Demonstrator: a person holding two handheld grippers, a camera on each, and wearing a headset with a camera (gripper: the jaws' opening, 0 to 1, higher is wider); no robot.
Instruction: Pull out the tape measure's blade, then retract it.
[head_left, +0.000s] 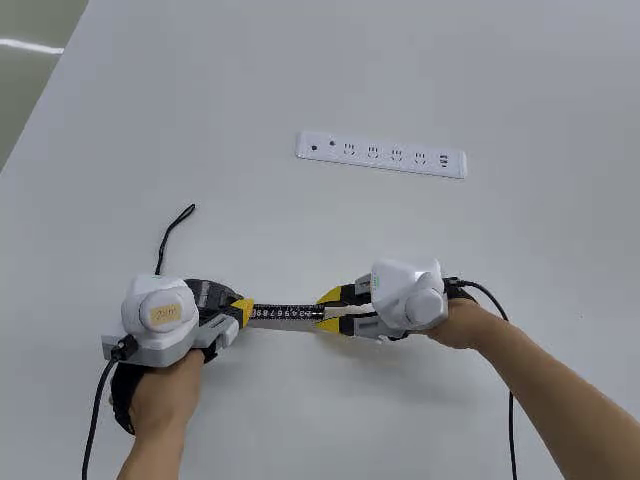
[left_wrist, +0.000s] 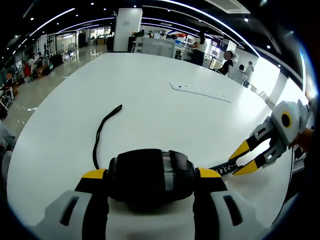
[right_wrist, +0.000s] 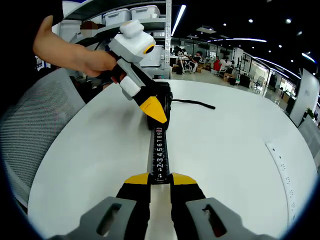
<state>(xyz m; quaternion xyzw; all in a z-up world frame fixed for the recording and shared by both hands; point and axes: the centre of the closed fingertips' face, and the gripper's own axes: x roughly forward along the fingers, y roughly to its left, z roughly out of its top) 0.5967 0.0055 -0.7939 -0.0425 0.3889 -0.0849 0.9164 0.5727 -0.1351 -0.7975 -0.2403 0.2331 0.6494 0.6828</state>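
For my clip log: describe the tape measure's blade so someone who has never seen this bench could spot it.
On the white workbench, close to the person, the left claw holds the black tape measure case and the right claw faces it. The blade is the flat strip bridging them; its printed numerals set it apart from the plain black cord and white power strip.

black tape measure (left_wrist: 150, 177) with blade (right_wrist: 159, 150) partly extended.

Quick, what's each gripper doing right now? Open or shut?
Left gripper: shut, holding the tape case.
Right gripper: shut, pinching the blade, which is pulled partway out.
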